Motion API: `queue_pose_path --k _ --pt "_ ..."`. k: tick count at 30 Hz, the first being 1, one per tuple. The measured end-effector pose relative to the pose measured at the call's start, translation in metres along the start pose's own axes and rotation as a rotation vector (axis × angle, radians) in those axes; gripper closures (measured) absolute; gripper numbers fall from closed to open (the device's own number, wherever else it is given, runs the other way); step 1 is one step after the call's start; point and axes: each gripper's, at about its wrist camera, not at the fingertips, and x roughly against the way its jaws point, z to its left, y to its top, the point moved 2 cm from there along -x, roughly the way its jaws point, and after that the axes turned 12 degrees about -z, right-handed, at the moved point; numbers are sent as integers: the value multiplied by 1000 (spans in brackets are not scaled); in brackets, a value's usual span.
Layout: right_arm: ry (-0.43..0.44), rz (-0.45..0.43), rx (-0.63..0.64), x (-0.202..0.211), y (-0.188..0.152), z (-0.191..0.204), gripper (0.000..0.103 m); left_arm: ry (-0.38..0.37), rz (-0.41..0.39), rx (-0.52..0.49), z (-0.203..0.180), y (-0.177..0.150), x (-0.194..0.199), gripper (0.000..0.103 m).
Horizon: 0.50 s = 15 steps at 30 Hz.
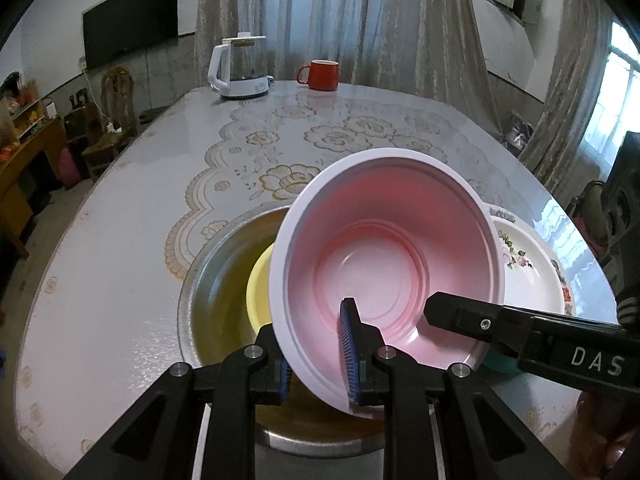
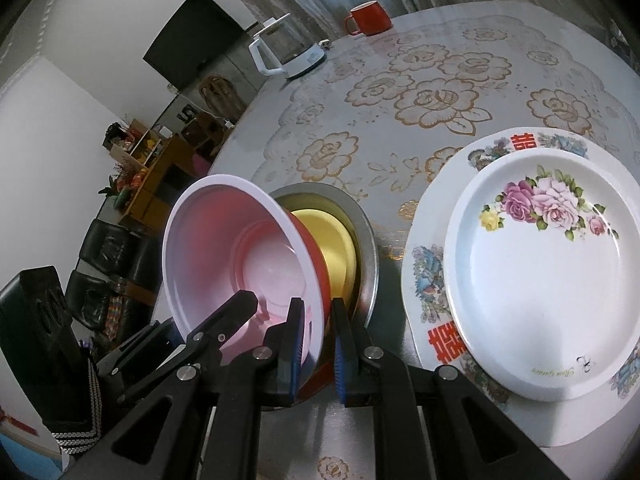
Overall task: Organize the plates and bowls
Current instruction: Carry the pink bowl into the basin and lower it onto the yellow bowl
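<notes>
Both grippers pinch the rim of the red plastic bowl with pale pink inside [image 1: 384,264]: the left gripper [image 1: 316,354] and the right gripper [image 2: 318,354]; it hangs tilted over the yellow bowl [image 2: 340,256] nested in the steel basin [image 1: 208,280] on the counter [image 1: 132,208]; stacked floral plates [image 2: 540,280] lie beside.

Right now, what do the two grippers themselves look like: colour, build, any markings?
Both are matte black plastic, with angular linkage arms that have triangular cut-outs and silver round pivot bolts. The left gripper and right gripper each carry blue ribbed pads on the inner faces of the fingers. In the left wrist view, the right gripper's body shows white letters "DAS" and a small silver screw. No cables or sleeves are visible.
</notes>
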Motion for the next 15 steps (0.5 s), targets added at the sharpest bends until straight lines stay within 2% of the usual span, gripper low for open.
queue_pose_path --k 9,15 --pt "-3 15 -6 -4 -1 2 88 2 42 -22 3 1 -10 82" --pt "6 25 -17 -4 0 6 80 2 65 -25 4 2 -16 80"
